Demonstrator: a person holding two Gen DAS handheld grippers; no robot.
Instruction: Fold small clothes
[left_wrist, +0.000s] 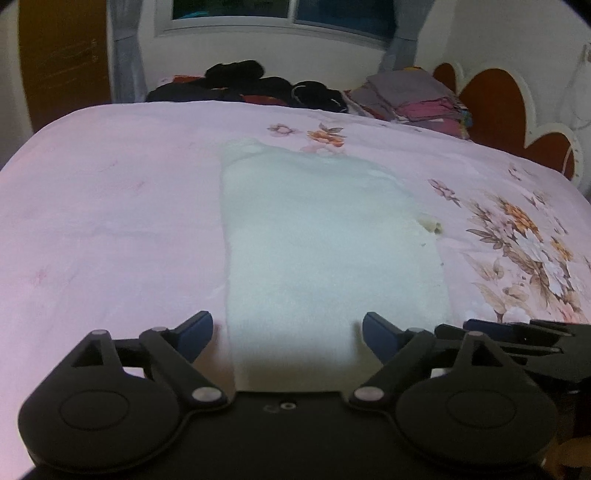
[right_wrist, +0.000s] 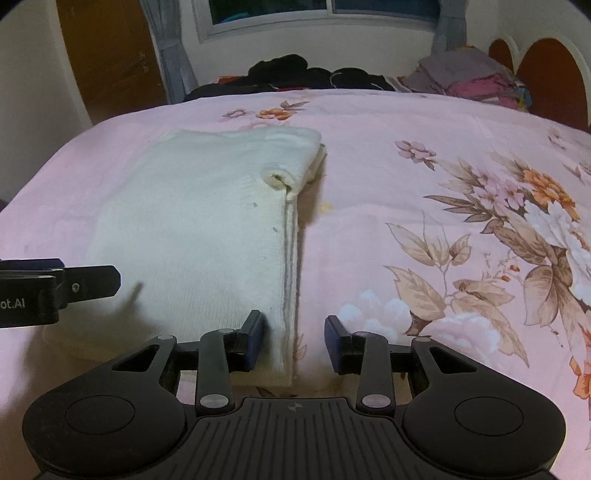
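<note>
A white knit garment (left_wrist: 325, 236) lies folded lengthwise in a long strip on the pink floral bedsheet (left_wrist: 110, 206). My left gripper (left_wrist: 287, 334) is open, its jaws straddling the garment's near left edge. My right gripper (right_wrist: 293, 343) is open over the garment's (right_wrist: 207, 229) near right corner, one finger on the cloth, the other over the sheet. The right gripper also shows at the right edge of the left wrist view (left_wrist: 524, 332), and the left gripper shows at the left edge of the right wrist view (right_wrist: 59, 288).
A heap of dark clothes (left_wrist: 258, 86) lies at the far side of the bed. A stack of folded clothes (left_wrist: 410, 96) sits at the far right by the scalloped headboard (left_wrist: 517, 107). A wooden door (right_wrist: 107, 55) and a window (right_wrist: 325, 11) are behind.
</note>
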